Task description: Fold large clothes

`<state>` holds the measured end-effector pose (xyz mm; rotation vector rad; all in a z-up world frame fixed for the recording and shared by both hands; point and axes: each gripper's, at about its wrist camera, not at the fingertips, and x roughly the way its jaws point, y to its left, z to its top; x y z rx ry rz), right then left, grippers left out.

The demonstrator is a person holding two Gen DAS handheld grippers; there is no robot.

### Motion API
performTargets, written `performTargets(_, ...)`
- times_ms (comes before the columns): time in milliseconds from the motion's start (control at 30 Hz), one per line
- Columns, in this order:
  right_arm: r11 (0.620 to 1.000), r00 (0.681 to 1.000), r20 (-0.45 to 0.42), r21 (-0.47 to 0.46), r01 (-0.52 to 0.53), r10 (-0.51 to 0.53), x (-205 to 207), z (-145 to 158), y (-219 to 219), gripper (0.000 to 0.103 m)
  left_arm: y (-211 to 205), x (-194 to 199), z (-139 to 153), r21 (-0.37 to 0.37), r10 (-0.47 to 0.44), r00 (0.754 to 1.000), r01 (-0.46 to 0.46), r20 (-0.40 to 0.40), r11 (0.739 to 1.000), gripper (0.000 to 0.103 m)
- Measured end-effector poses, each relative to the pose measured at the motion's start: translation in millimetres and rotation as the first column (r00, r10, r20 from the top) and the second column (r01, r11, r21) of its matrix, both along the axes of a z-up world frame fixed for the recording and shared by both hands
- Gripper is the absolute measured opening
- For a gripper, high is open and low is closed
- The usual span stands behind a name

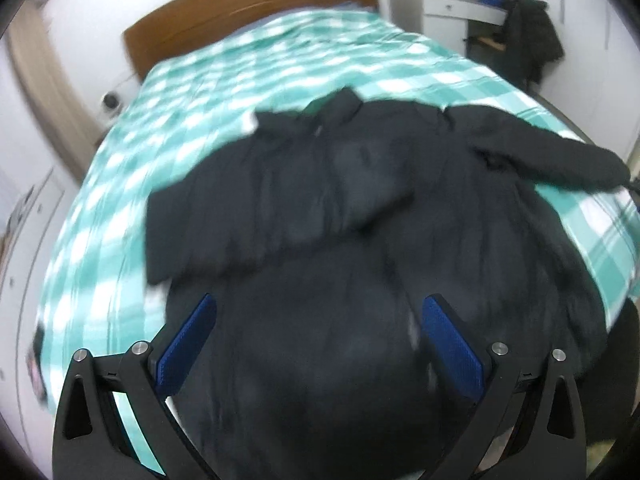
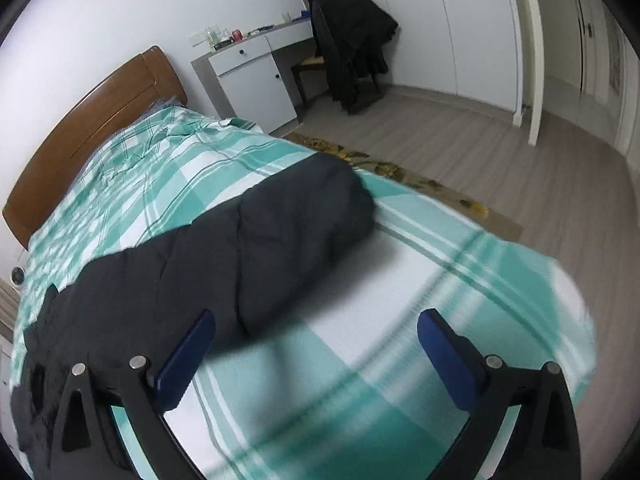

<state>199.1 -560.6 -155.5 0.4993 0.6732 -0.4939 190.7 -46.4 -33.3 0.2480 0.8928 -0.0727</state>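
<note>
While both grippers gape, jacket (image 1: pixel 340 220) lies beyond left fingers (image 1: pixel 450 344).

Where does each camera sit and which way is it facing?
Left wrist: on the left gripper, above the black coat on the bed, facing the headboard; open jaws show.
Right wrist: on the right gripper, aimed at the coat's sleeve and white desk; open jaws show.
Shared: coat, checked bedspread, headboard.
</note>
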Motion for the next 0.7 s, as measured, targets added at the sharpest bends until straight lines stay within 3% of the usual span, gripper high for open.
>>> performTargets(133,0.996,0.997,0.03,-0.048,-0.075,0.076,-40.1,14.4,34.4,0.103,-44.7,93.1,-26.6,0.049,-0.096,0.995,0.098,-0.036,0.994,0.103)
performTargets(300,0.964,0.966,0.046,-0.083,-0.251,0.256,-68.5,25.6,102.8,0.103,-72.3,180.1,-94.8,0.116,-0.048,0.983,0.07,-0.178,0.991,0.1)
performTargets(333,0.953,0.954,0.044,-0.09,-0.291,0.295,-73.5,25.6,119.4,0.103,-69.9,189.4,-106.4,0.088,-0.036,0.978,0.055,-0.207,0.995,0.093)
performTargets(400,0.929,0.932,0.041,-0.106,-0.354,0.36,-75.3,26.1,148.3,0.103,-63.4,189.1,-108.4,0.046,-0.02,0.98,0.03,-0.197,0.998,0.046)
performTargets(467,0.911,0.914,0.039,-0.116,-0.397,0.403,-77.9,25.8,169.7,0.103,-54.9,180.9,-98.0,0.044,0.009,0.988,-0.002,-0.157,0.999,0.024)
performTargets(500,0.898,0.902,0.039,-0.121,-0.423,0.43,-77.4,25.9,181.9,0.103,-43.3,174.1,-84.6,-0.015,-0.001,0.988,-0.001,-0.151,1.0,0.021)
performTargets(600,0.863,0.868,0.043,-0.139,-0.485,0.495,-73.3,32.4,212.0,0.103,-4.1,148.5,-37.2,-0.082,0.025,0.998,-0.03,-0.06,0.996,0.02)
performTargets(700,0.842,0.846,0.067,-0.165,-0.514,0.53,-70.1,44.8,234.0,0.103,63.7,109.3,26.0,-0.15,0.106,0.993,-0.097,0.055,0.984,0.02)
